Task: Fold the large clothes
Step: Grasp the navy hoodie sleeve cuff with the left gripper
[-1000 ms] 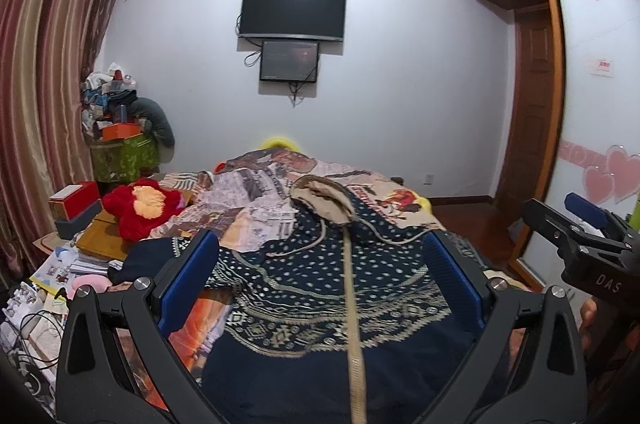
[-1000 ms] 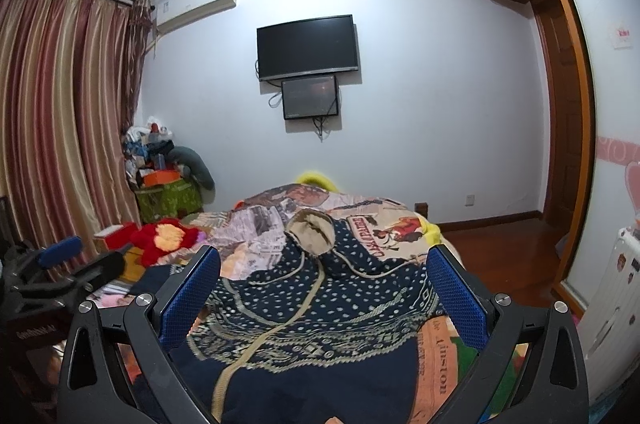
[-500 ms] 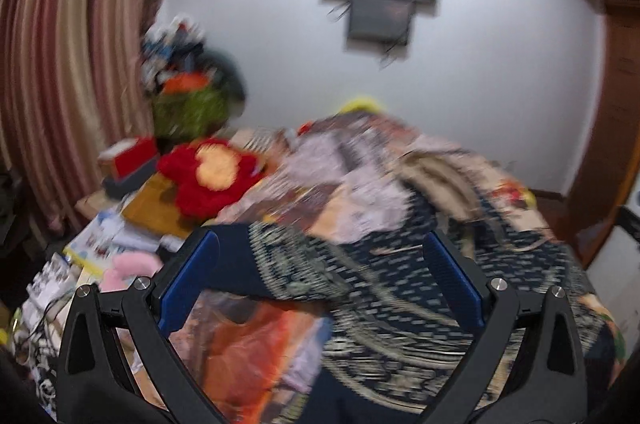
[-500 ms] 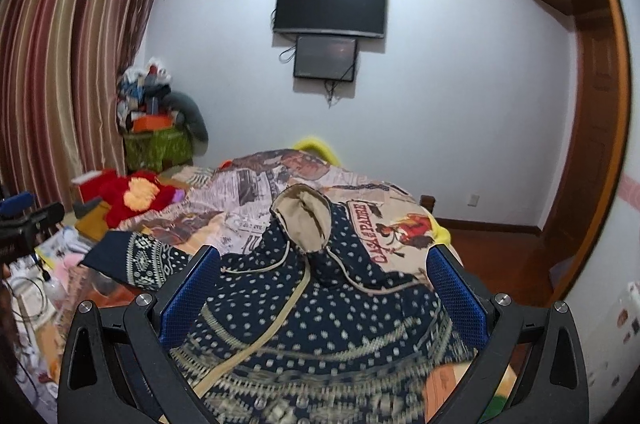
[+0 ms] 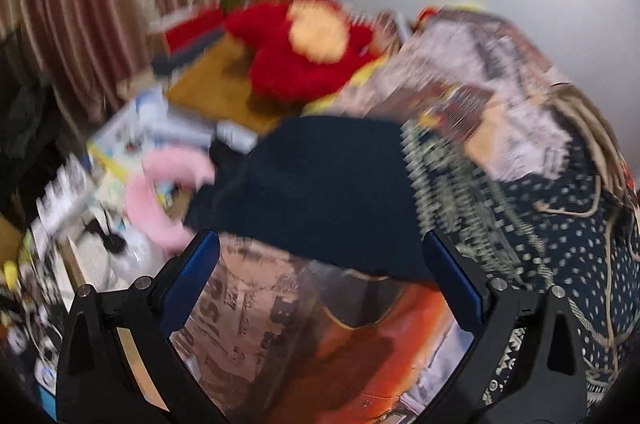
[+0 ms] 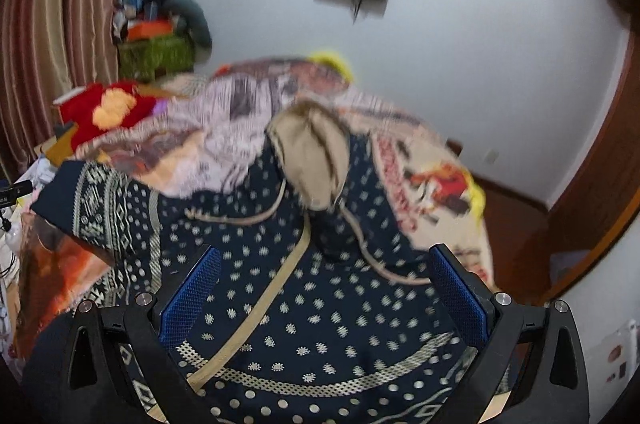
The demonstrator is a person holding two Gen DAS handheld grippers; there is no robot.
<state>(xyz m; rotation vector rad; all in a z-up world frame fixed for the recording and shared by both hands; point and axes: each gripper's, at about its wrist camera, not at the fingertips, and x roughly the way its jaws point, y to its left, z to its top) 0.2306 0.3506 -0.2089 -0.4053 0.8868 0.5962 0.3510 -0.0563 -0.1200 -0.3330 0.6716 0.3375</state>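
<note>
while both tools hang open, the fold has not begun

although the navy hooded garment point(image 6: 320, 284) lies spread face up on the bed point(image 6: 432, 179), with its tan hood point(image 6: 316, 151) toward the far wall, nothing of it looks folded yet, so i judge this to be the first step: going for a sleeve. the left sleeve point(image 5: 332, 191) stretches out to the left, and its dark cuff end hangs past the bed's left edge, above the clutter on the floor.

the left tool point(image 5: 320, 288) stands wide, with its blue pads well apart; it holds nothing and points at the near edge of that sleeve, just short of the cloth as far as the blur allows. the next move, i judge, calls for closing on the cuff and carrying it rightward across the chest, keeping the sleeve flat.

the right tool point(image 6: 324, 292) is also wide and empty, hovering over the dotted front panel near the tan placket strip point(image 6: 260, 304). whether it touches the fabric i cannot tell. it could pin the body while the sleeve comes over.

a red plush toy point(image 5: 304, 47) sits far left, clear of the work.
</note>
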